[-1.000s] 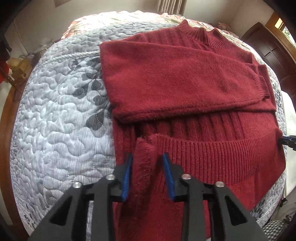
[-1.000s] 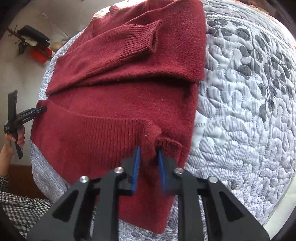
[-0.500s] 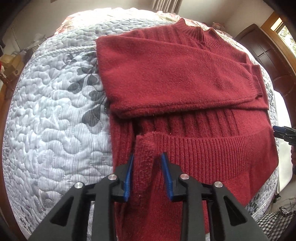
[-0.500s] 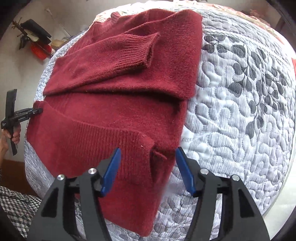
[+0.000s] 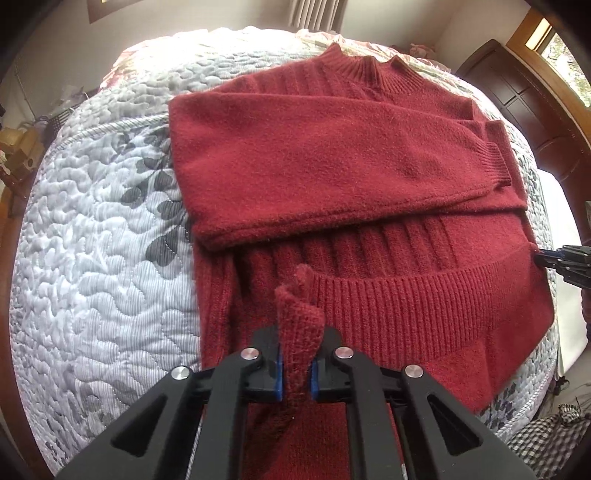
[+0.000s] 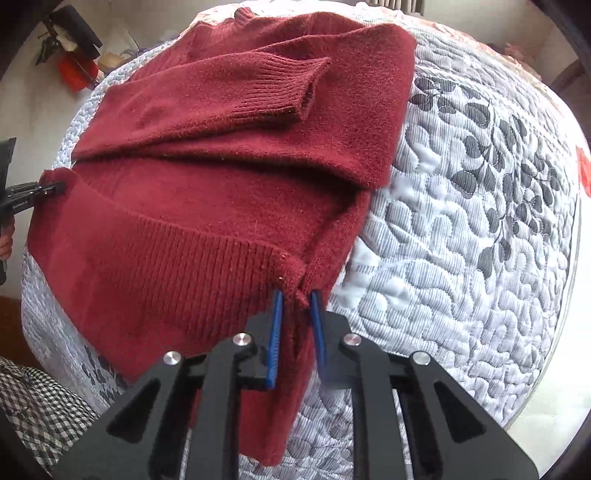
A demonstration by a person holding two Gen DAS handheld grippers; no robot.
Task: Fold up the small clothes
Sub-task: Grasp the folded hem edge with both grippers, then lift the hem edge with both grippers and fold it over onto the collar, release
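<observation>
Now, sweater [image 5: 332,173]: on the quilted bed [image 5: 96,258], hem near its front edge.
Handling: we judge it soft, thick and floppy.
Left gripper [image 5: 295,373]: pinching the left hem corner.
Right gripper [image 6: 296,332]: pinching the right hem corner.

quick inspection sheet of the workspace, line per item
surface: grey-white quilted bedspread with leaf print, sweater lying on it
job's things: red sweater, both sleeves folded across the chest, ribbed hem nearest the cameras
clutter: nothing seen on the bed
grippers: left tongs shut on one hem corner; right tongs shut on the other hem corner
cables: nothing seen
surroundings: dark wooden furniture, window, red item by the wall, checked sleeve
</observation>
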